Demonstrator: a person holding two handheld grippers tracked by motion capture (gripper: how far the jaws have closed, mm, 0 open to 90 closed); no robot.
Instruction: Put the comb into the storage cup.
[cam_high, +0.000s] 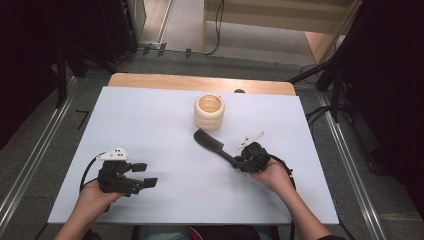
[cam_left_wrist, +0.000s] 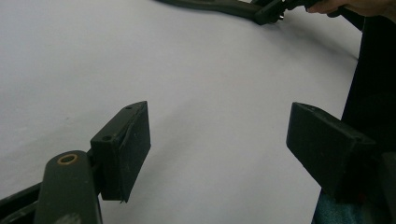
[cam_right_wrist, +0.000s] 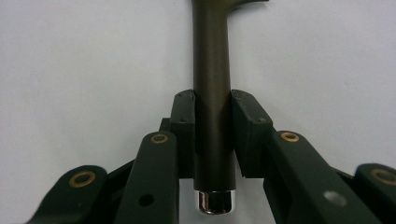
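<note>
Comb (cam_high: 212, 145), black with a long handle, lying on the white table (cam_high: 165, 125) just in front of the cream ribbed holder (cam_high: 209, 112), toothed head near the holder's base, handle running back toward the person's right hand. Handle clamped between the two pads of the right gripper (cam_high: 239, 161), pads pressing on both sides, as seen in the right gripper view: dark round handle (cam_right_wrist: 212, 116) straight up the middle, left pad (cam_right_wrist: 183, 126) and right pad (cam_right_wrist: 247, 128) tight against it, shiny metal cap (cam_right_wrist: 214, 201) at the handle's end sticking out behind the pads. No earlier picture to compare. Comb low at the table surface, whether resting or just lifted hard to tell.

Left gripper (cam_high: 142, 175) held well apart from the comb, near the front left part of the table, jaws wide apart with nothing between them. Left gripper view: two black pads (cam_left_wrist: 126, 149) spread over bare white tabletop, comb (cam_left_wrist: 219, 7) and the far gripper at the top edge.

Holder upright, open at the top, standing toward the far middle of the table, not touched by either gripper.
</note>
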